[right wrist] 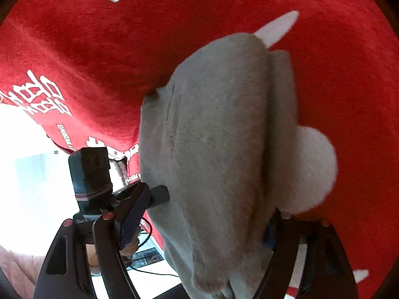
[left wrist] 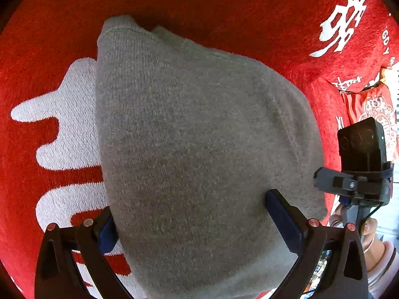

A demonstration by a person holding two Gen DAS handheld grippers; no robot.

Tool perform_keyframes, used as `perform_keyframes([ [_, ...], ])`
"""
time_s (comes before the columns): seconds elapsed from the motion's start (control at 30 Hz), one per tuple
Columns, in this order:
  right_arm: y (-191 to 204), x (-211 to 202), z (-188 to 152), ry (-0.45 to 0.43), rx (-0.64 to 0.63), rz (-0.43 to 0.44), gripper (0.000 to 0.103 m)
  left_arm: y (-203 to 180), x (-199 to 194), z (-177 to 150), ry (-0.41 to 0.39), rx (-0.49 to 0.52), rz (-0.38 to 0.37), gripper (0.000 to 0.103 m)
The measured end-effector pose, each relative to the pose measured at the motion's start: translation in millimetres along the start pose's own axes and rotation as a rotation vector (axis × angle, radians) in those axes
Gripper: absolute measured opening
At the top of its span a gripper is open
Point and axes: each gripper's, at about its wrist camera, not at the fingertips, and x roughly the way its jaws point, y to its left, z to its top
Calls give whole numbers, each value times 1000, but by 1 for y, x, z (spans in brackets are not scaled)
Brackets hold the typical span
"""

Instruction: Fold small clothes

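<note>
A grey knitted garment (left wrist: pixel 194 137) lies in folded layers on the red cloth (left wrist: pixel 174 2) with white characters. In the left wrist view my left gripper (left wrist: pixel 192 221) is open, one blue-padded finger on each side of the garment's near part. In the right wrist view the same garment (right wrist: pixel 214 149) hangs bunched over my right gripper (right wrist: pixel 199 226), whose jaws stand wide apart with cloth between them. The left finger (right wrist: pixel 134 214) shows. The right finger is mostly hidden by the cloth. The other gripper (right wrist: pixel 99 182) touches the garment's left edge.
The red cloth's edge drops off at the right in the left wrist view (left wrist: pixel 331 104) and at the left in the right wrist view (right wrist: pixel 57 134). The right gripper's body and camera (left wrist: pixel 361 154) and a hand (left wrist: pixel 369 234) sit at the right. A bright floor (right wrist: pixel 30 174) lies beyond the cloth edge.
</note>
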Motion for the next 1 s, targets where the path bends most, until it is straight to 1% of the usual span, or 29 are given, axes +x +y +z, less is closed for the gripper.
perform_keyframes([
  [0.03, 2, 2, 0, -4, 5, -2, 85, 0, 0, 0, 0, 2, 3, 103],
  [0.07, 4, 4, 1, -5, 10, -10, 85, 2, -3, -1, -3, 2, 9, 100],
  [0.1, 6, 6, 1, -7, 17, -19, 81, 1, -6, -2, -14, 3, 26, 96],
  [0.13, 8, 9, 2, -6, 24, -33, 75, 2, -10, -4, -27, 6, 33, 88],
  [0.17, 8, 10, 1, -1, 36, -62, 51, -1, -12, -4, -41, 5, 37, 80],
  [0.2, 5, 7, -1, 4, 45, -98, 40, -2, -14, -6, -46, 3, 31, 75],
  [0.23, 5, 6, -3, -5, 53, -93, 39, -3, -21, -8, -60, 11, 23, 65],
  [0.27, 5, 4, -5, -19, 58, -80, 36, -4, -26, -10, -68, 24, 19, 59],
  [0.3, 8, 2, -8, -35, 60, -69, 36, -5, -29, -11, -72, 33, 16, 52],
  [0.33, 11, 1, -10, -43, 64, -55, 35, -6, -35, -13, -78, 53, 8, 48],
  [0.37, 13, 0, -12, -50, 69, -36, 35, -6, -42, -15, -84, 68, -4, 47],
  [0.47, 28, -4, -21, -66, 83, 40, 34, -8, -59, -21, -101, 87, -31, 47],
  [0.6, 55, -5, -34, -68, 69, 82, 34, 0, -89, -35, -140, 76, -51, 47],
  [0.73, 79, -3, -48, -65, 50, 114, 34, 23, -123, -52, -165, 45, -65, 47],
  [0.87, 101, 26, -65, -31, 47, 141, 34, 56, -149, -77, -176, 31, -29, 47],
  [1.0, 111, 69, -81, 5, 64, 160, 34, 82, -157, -99, -169, 13, 17, 47],
])
